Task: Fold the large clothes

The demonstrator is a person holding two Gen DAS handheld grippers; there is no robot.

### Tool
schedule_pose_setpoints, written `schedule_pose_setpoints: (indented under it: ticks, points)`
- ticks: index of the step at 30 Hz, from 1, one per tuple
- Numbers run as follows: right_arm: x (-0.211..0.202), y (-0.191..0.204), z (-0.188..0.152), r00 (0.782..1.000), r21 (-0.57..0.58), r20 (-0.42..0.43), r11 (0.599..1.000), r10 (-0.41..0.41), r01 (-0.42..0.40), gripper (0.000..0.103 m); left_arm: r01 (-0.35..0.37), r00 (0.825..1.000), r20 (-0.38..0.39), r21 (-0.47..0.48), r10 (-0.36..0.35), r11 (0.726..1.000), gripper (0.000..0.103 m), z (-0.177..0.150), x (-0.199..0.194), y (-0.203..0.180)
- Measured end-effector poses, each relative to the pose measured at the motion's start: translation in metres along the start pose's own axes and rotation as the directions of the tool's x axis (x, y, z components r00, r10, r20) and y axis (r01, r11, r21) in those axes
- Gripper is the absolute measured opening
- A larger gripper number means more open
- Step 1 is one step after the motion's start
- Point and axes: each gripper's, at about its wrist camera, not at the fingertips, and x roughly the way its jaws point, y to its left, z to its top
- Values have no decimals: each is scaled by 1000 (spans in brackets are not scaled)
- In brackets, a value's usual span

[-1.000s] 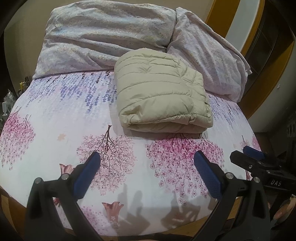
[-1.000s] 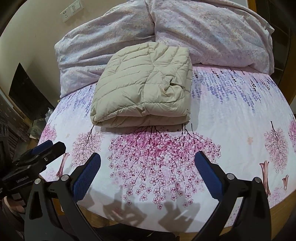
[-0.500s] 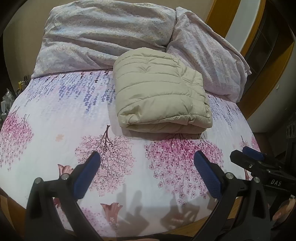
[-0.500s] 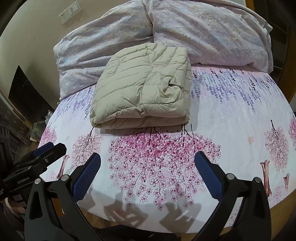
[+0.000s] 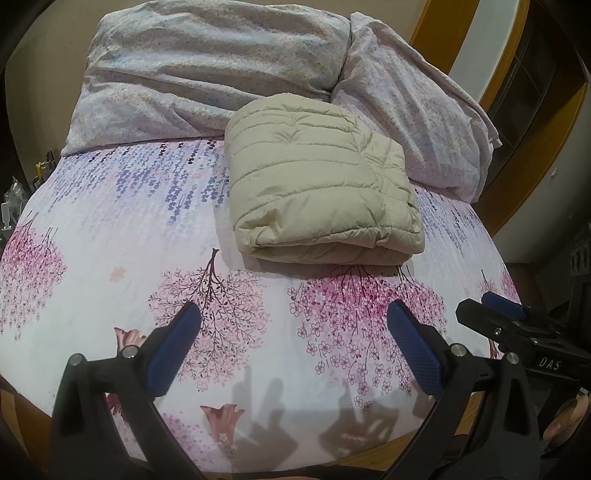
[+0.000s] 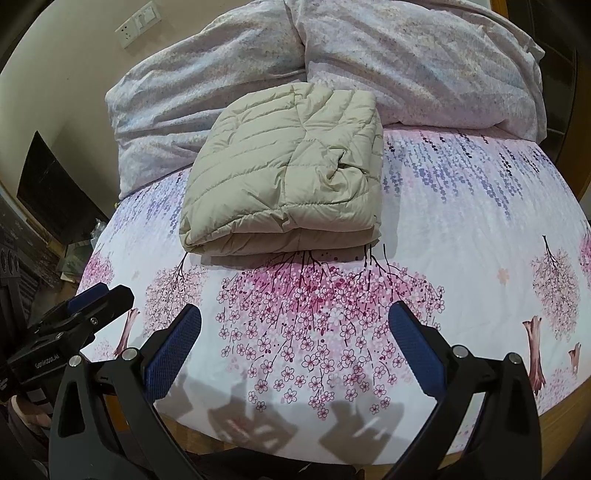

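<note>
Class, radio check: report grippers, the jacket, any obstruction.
Left gripper open, empty. Right gripper open, empty. Beige puffer jacket folded on bed sheet, against duvet. Nothing in the way.

floral bed [image 5: 110, 236], cream wall [image 6: 74, 55]

**A bedroom at home, bed made and dressed**

A bed [image 5: 92, 236] fills the room, its sheet printed with pink blossom trees and purple wisteria. A rumpled floral duvet [image 6: 406, 62] is heaped at the head. A wall socket plate [image 6: 138, 24] sits on the cream wall, and wooden trim [image 5: 436, 22] frames the far corner.
</note>
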Motion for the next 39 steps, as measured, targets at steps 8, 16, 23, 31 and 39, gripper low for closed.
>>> schedule_pose_setpoints:
  ticks: [8, 16, 23, 31, 39]
  points:
    - [1, 1, -1, 1000, 2, -1, 1000, 0, 0, 102, 2, 1000, -3, 3, -2, 1000, 100, -1, 1, 0]
    - [1, 0, -1, 1000, 3, -3, 1000, 1, -1, 102, 2, 1000, -3, 3, -2, 1000, 100, -1, 2, -1]
    - [2, 1, -2, 1000, 4, -3, 1000, 2, -2, 102, 1, 1000, -3, 2, -1, 1000, 100, -1, 2, -1]
    - [1, 1, -3, 1000, 5, -2, 1000, 2, -2, 102, 5, 1000, -4, 7, -5, 1000, 100, -2, 2, -3]
    - [1, 2, -3, 1000, 7, -1, 1000, 2, -2, 102, 0, 1000, -2, 6, 0, 1000, 100, -2, 2, -3]
